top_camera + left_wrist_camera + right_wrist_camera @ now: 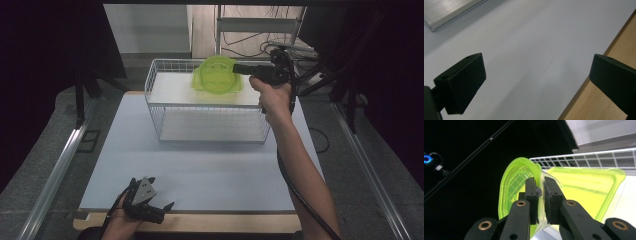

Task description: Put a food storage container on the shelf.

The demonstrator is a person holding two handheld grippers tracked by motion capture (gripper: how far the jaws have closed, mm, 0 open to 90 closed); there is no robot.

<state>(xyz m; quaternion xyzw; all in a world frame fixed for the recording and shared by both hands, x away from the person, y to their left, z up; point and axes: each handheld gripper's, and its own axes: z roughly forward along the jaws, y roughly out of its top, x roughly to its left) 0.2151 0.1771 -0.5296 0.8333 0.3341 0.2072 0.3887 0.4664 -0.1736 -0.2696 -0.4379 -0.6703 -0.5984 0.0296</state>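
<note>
A translucent green plastic lid [215, 70] [514, 185] is held tilted on edge above the white wire basket [155, 107]. My right gripper [236, 67] [541, 188] is shut on the lid's rim. Under and behind the lid a green plastic container [222, 87] [589, 190] lies on the basket's upper shelf. My left gripper [166, 211] [536, 75] rests low at the table's near left edge. Its jaws stand wide open over the white mat with nothing between them.
The basket stands at the back middle of the white mat [200, 165]. A bare wooden strip [200, 222] [604, 100] runs along the mat's near edge. A metal rail [60, 165] lies to the left of the table. Cables and a metal frame [260, 30] are behind the basket.
</note>
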